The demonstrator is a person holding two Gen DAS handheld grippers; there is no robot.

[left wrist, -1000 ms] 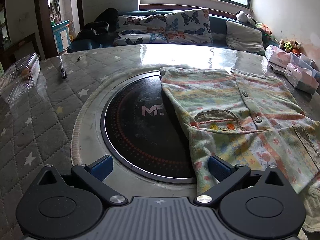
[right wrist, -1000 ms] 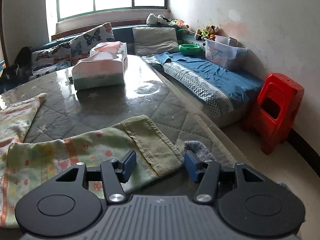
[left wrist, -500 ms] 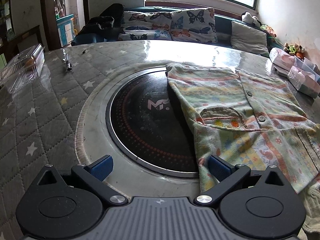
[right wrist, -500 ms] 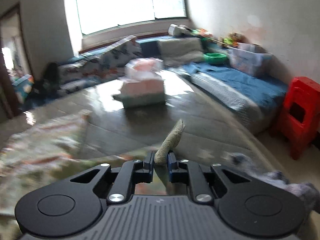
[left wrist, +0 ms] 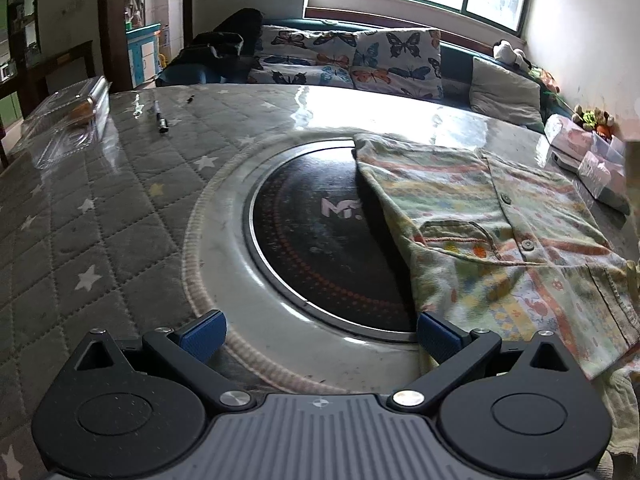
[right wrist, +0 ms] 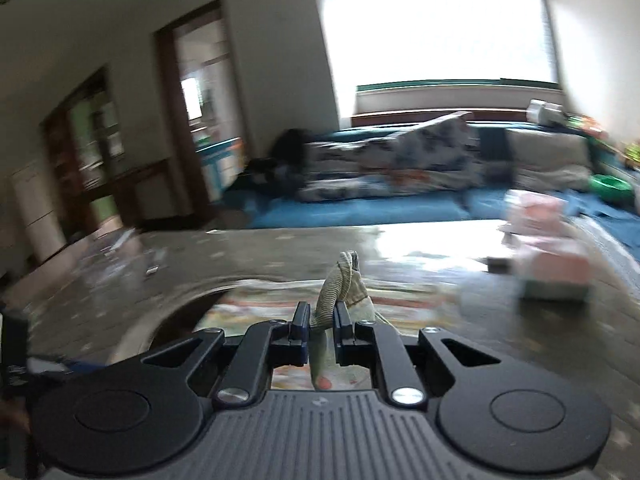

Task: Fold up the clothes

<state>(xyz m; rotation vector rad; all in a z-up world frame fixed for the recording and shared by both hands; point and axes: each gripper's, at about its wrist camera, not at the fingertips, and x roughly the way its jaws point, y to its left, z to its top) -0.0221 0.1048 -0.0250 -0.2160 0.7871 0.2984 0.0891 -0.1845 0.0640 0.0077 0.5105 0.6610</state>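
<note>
The right gripper (right wrist: 320,316) has just closed its jaws on the shirt's ribbed cuff (right wrist: 340,280) and lifted it, probably starting a fold. The left gripper (left wrist: 320,334) hangs spread beside the shirt (left wrist: 492,236), spread on the tabletop (left wrist: 100,208).

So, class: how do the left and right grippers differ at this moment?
The left gripper is open with nothing between its blue pads; the right gripper is shut on the ribbed cuff of the shirt. The left view is sharp; the right is blurred. Both are black, blue-padded, and over the table.
</note>
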